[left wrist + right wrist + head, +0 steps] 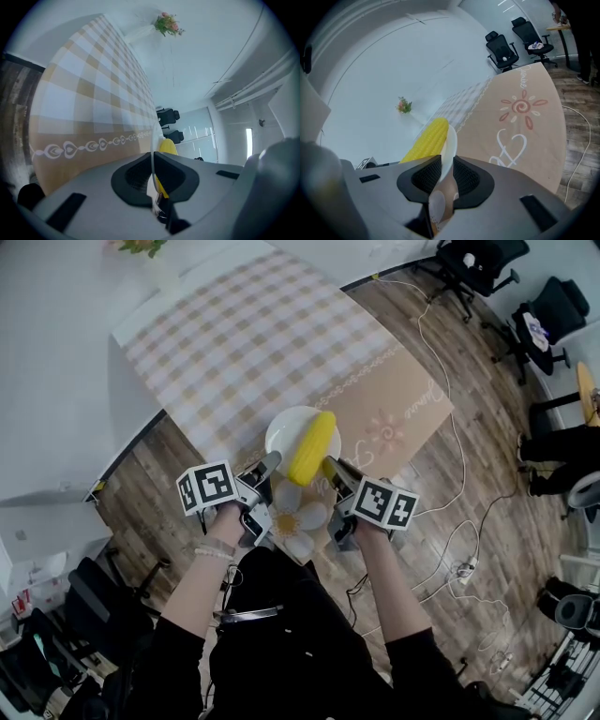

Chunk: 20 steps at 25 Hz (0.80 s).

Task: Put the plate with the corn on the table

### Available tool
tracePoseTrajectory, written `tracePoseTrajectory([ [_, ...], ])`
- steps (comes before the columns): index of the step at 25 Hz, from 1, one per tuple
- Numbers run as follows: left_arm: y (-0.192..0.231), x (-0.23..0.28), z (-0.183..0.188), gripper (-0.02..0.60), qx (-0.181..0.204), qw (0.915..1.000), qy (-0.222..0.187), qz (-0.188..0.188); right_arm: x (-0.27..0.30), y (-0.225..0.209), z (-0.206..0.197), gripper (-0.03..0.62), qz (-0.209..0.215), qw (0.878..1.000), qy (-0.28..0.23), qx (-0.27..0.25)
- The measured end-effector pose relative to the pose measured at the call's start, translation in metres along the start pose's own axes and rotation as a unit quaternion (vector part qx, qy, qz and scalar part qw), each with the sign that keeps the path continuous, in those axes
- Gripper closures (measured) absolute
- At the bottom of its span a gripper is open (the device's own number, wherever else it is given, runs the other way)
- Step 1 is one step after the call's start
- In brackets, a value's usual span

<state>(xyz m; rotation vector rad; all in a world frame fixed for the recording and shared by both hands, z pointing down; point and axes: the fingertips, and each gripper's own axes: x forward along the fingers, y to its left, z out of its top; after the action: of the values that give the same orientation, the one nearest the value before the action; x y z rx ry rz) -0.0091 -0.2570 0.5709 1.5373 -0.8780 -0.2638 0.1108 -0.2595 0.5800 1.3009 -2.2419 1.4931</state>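
A white plate (284,433) carries a yellow corn cob (311,448) low over the near edge of the table (253,343), which has a checked cloth with a tan border. Whether the plate rests on the cloth I cannot tell. My left gripper (272,463) is shut on the plate's near-left rim; in the left gripper view the thin rim (153,157) is pinched between the pads, with the corn (168,147) behind. My right gripper (330,466) is at the near-right rim. In the right gripper view the rim (451,139) stands between the pads (465,174) with a gap showing, beside the corn (427,140).
A vase of flowers (145,247) stands at the table's far corner. Office chairs (473,263) stand on the wooden floor at the right, and white cables (459,568) trail across it. The cloth's printed front hangs down by my grippers.
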Motion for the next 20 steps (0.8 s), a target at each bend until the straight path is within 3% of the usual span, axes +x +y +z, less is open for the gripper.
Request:
tracePoseTrajectory([
  [5,0.013,0.008,0.018,0.557,0.002,0.9998,0.01,0.015,0.021,-0.001,0.006,0.485,-0.014,1.0,0.01,-0.006],
  [20,0.035,0.023,0.01,0.548,0.014,0.9968,0.054,0.058,0.037,-0.024,0.002,0.477,-0.047,0.997,0.047,-0.026],
])
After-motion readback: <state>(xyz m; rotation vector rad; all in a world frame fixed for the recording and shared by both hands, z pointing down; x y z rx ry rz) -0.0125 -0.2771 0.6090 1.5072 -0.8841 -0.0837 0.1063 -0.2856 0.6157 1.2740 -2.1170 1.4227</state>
